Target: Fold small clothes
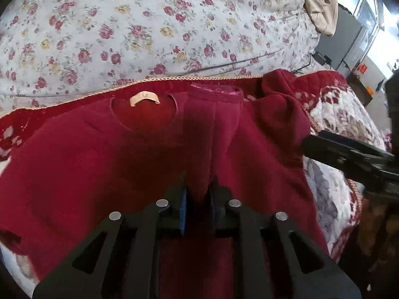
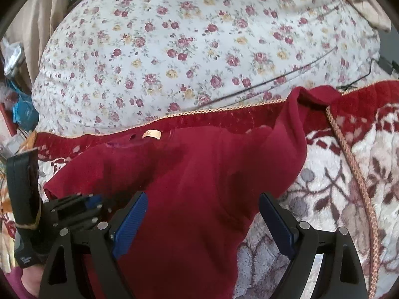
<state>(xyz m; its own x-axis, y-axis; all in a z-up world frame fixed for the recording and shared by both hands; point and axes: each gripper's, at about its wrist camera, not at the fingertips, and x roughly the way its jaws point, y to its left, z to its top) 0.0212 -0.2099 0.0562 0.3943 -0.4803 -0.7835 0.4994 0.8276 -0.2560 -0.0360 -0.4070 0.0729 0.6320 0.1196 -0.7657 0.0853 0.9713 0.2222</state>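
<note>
The dark red sweater (image 1: 82, 164) lies spread on the red blanket (image 1: 331, 104), its neck label (image 1: 144, 99) toward the flowered sheet (image 1: 149, 25), and the left gripper (image 1: 199, 194) stands barely parted over a sleeve folded across the body below that label, fabric in the slot, though whether the pads bite I cannot tell. The right gripper (image 2: 202, 221) hovers spread wide over the sweater's side, right of the label, holding nothing. Judging by this, one sleeve fold is landing; next, grab the loose far sleeve (image 2: 306, 104) and bring it across.
</note>
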